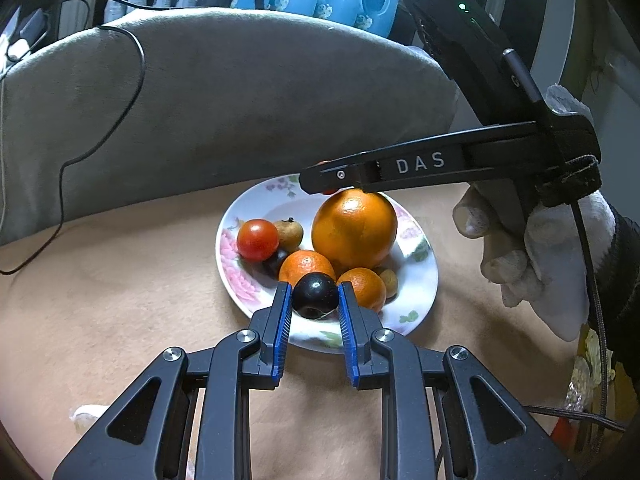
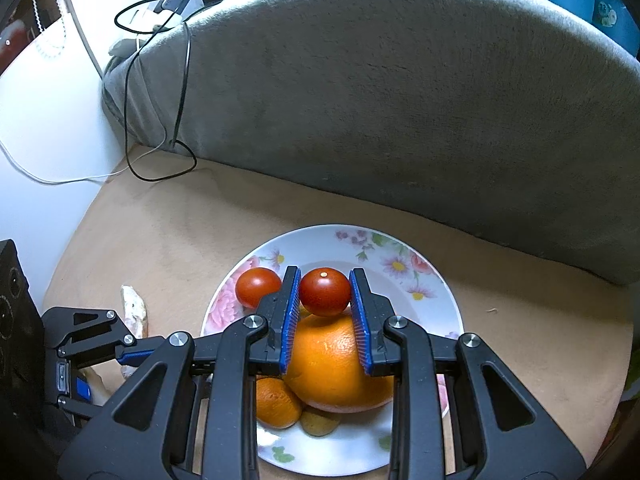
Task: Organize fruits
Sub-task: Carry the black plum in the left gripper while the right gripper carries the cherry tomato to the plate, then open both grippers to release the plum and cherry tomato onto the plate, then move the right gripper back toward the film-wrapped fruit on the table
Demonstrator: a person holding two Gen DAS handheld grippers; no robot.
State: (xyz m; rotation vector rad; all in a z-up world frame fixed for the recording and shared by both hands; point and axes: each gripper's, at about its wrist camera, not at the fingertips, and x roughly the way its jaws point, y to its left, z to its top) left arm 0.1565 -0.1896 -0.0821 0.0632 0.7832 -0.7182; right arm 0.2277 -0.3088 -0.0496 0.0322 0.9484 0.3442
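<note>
One grey cushion (image 2: 400,92) backs the tan bed surface (image 1: 100,300). One floral plate (image 1: 420,280) rests on it, carrying one large orange (image 1: 354,228), two small mandarins (image 1: 306,266), one red cherry tomato (image 1: 257,239) and at least two brown fruits (image 1: 289,233). Round fruits show no long axis. Your left gripper (image 1: 315,294) has its fingers clamped on one dark plum, stem end facing the camera, above the plate's near rim. Your right gripper (image 2: 325,288) pinches a second cherry tomato (image 2: 325,291) above the orange.

2 hand-held grippers (image 1: 315,298) (image 2: 325,292) clamped, angled dwn
</note>
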